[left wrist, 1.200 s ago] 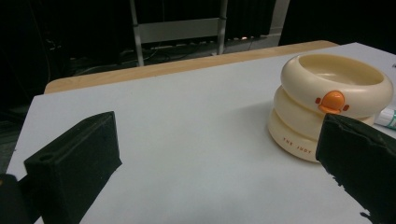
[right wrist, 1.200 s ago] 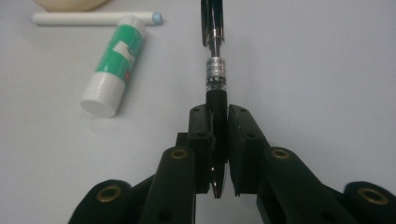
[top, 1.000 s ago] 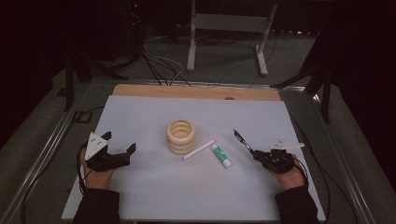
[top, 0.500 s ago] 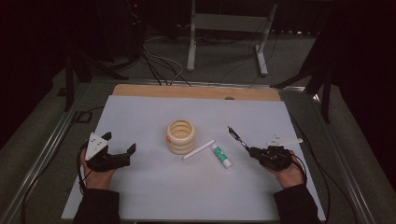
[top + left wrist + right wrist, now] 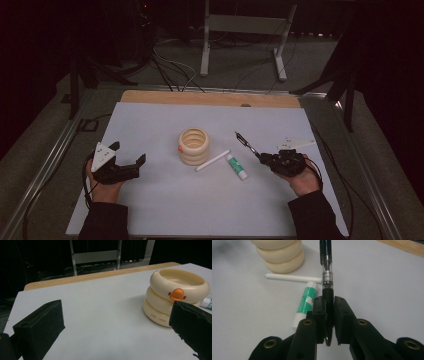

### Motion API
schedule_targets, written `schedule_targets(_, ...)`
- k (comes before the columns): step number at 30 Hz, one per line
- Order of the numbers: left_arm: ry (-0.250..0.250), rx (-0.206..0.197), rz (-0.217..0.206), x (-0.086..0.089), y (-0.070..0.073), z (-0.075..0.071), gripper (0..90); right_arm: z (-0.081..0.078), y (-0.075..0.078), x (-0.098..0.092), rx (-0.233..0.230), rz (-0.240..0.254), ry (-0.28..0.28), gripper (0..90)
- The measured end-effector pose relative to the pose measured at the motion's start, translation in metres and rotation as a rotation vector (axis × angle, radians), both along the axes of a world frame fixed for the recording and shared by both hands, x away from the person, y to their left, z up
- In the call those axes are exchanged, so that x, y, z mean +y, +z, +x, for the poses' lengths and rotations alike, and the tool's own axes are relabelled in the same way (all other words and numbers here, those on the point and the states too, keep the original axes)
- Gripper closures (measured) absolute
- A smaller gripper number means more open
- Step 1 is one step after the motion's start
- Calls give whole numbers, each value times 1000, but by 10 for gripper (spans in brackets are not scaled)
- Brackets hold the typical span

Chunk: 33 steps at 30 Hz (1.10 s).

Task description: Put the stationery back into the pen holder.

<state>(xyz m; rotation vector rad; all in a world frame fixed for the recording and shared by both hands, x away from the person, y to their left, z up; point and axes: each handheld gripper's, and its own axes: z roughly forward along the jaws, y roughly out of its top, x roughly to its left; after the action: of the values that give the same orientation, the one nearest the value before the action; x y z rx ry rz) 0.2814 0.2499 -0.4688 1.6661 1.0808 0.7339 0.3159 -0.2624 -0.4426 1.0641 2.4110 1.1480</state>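
A cream ringed holder (image 5: pixel 194 146) with an orange mark stands at the middle of the white table top (image 5: pixel 165 210). Just right of it lie a white stick (image 5: pixel 212 160) and a green-and-white tube (image 5: pixel 236 166). My right gripper (image 5: pixel 265 159) is shut on a black pen (image 5: pixel 246 143), which points up and left above the table, right of the tube. The right gripper view has the pen (image 5: pixel 326 267) clamped between the jaws (image 5: pixel 329 303), over the tube (image 5: pixel 305 302) and stick (image 5: pixel 292 278). My left gripper (image 5: pixel 129 152) rests open left of the holder (image 5: pixel 175 295), nothing between its jaws (image 5: pixel 116 332).
A wooden strip (image 5: pixel 210 98) runs along the table's far edge, with metal rails (image 5: pixel 45 165) down the sides. Cables (image 5: pixel 165 70) and a stand's legs (image 5: pixel 240 45) lie on the floor beyond. A cable trails from each gripper.
My right gripper has lifted and drifted left toward the holder with the pen in it. The left gripper and the things on the table have stayed put.
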Motion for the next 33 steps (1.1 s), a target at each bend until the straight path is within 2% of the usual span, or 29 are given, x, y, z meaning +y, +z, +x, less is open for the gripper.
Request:
schedule_targets(11, 3, 2, 3, 1, -1, 0, 1, 6, 19, 22, -14, -5, 45, 809)
schedule_targets(33, 6, 1, 5, 2, 0, 0, 1, 16, 43, 64, -24, -21, 98, 809)
